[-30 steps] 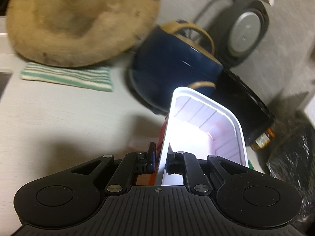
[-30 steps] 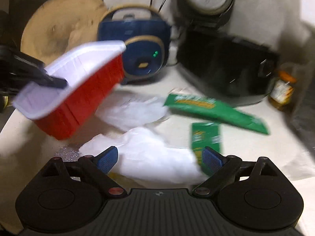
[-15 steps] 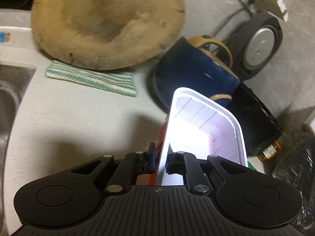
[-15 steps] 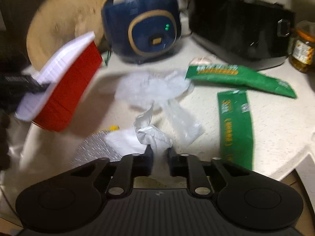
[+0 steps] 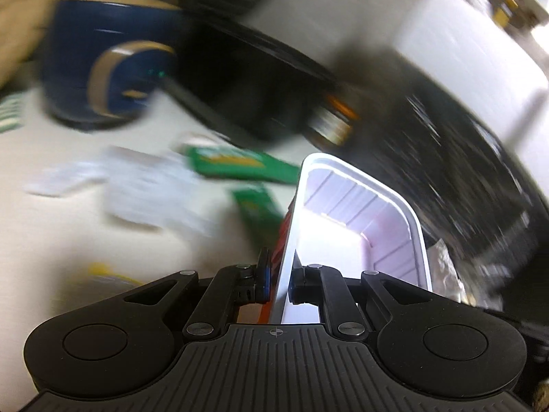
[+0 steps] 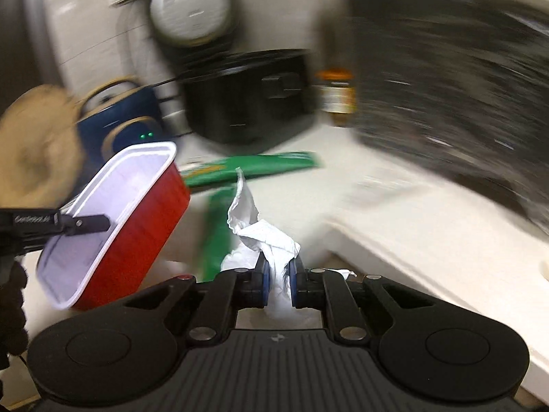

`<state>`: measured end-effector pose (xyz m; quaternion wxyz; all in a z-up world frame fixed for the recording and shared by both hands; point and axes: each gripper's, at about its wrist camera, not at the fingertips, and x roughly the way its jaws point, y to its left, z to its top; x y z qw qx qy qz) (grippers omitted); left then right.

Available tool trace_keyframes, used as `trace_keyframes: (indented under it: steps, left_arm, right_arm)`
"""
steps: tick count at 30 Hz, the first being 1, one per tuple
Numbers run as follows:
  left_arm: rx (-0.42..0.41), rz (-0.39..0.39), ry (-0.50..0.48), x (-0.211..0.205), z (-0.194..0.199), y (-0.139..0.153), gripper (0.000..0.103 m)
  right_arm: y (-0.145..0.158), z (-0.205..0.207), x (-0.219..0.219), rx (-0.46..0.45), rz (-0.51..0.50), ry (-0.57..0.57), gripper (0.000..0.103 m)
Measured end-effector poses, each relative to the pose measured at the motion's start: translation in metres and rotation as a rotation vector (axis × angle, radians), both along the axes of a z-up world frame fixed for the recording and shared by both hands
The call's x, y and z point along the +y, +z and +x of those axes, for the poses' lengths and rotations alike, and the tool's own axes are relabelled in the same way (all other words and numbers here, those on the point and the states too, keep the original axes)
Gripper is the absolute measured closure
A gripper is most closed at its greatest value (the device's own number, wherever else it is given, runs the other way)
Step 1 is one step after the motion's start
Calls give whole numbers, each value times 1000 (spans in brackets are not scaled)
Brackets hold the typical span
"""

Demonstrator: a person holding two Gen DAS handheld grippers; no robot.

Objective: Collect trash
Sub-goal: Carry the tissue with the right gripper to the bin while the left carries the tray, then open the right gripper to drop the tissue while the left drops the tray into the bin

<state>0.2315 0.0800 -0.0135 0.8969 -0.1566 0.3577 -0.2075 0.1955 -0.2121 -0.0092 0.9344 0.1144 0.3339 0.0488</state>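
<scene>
From the left wrist, the left tool (image 5: 278, 283) is clamped on the near rim of a red tray (image 5: 357, 226) with a white inside, held above the desk (image 5: 51, 240). Beyond it, blurred, lie two green wrappers (image 5: 240, 166) and white plastic scraps (image 5: 147, 189); a navy cooker (image 5: 106, 65) stands far left.

From the right wrist, the right tool (image 6: 276, 279) is closed tight on a crumpled white wrapper (image 6: 266, 237) lifted off the desk. The red tray hangs at left, pinched by the left tool. The right background is smeared beyond reading.

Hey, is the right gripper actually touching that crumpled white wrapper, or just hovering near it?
Touching. The right wrist view shows the right gripper with both blue pads pressed against the crumpled white wrapper, which bunches up between them and is lifted off the counter.
</scene>
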Motion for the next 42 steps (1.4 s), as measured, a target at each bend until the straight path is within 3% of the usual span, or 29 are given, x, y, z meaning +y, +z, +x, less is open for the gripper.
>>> trace_keyframes:
  steps: [7,10,13,17,21,23,24,26,27,29,31,34,39,42]
  left_arm:
    - [43,112,-345,-106,-30,-8,91]
    - [118,199,-477,-150,-47,-33,91]
    - [246,274,-526,-181,-48,-84,90]
    - [447,392,-403,-200,-34,-202,91]
    - [572,475,-195,-204,-19,-330,91]
    - [583,492,-112,-206,-12,-382,91]
    - [572,488,-76,-207,-9,-404,90]
    - [575,404,-60,-205,-3,-439,85]
    - [609,347,-71,-203,1,-459,81]
    - [668,338,-61,-201,6,-487,81]
    - [650,363,-26,-195,7,-495,82]
    - [654,262,25,-175,5,-484,82]
    - [622,153,25,-140,-9,-430,82]
    - [608,114,62,-124,-27,-401,82]
  right_arm:
    - [-15,-75,-79,14,-1,-217,92]
    - [-40,-100,-104,74,-1,-274,92]
    - [-78,-112,-122,183,47,-294,92]
    - [-122,-116,-130,302,87,-262,92]
    - [-175,-111,-127,437,55,-220,92]
    - [-198,-109,-127,485,57,-214,92]
    - [-210,-107,-127,511,59,-212,92]
    - [-227,-102,-126,543,56,-197,92]
    - [-233,-99,-124,557,45,-187,92]
    - [-243,-91,-117,579,21,-155,92]
    - [-248,-79,-109,583,-3,-114,92]
    - [-252,-62,-95,571,-18,-65,92]
    - [-262,-24,-82,549,93,-49,92]
    - [-280,2,-63,554,91,-49,92]
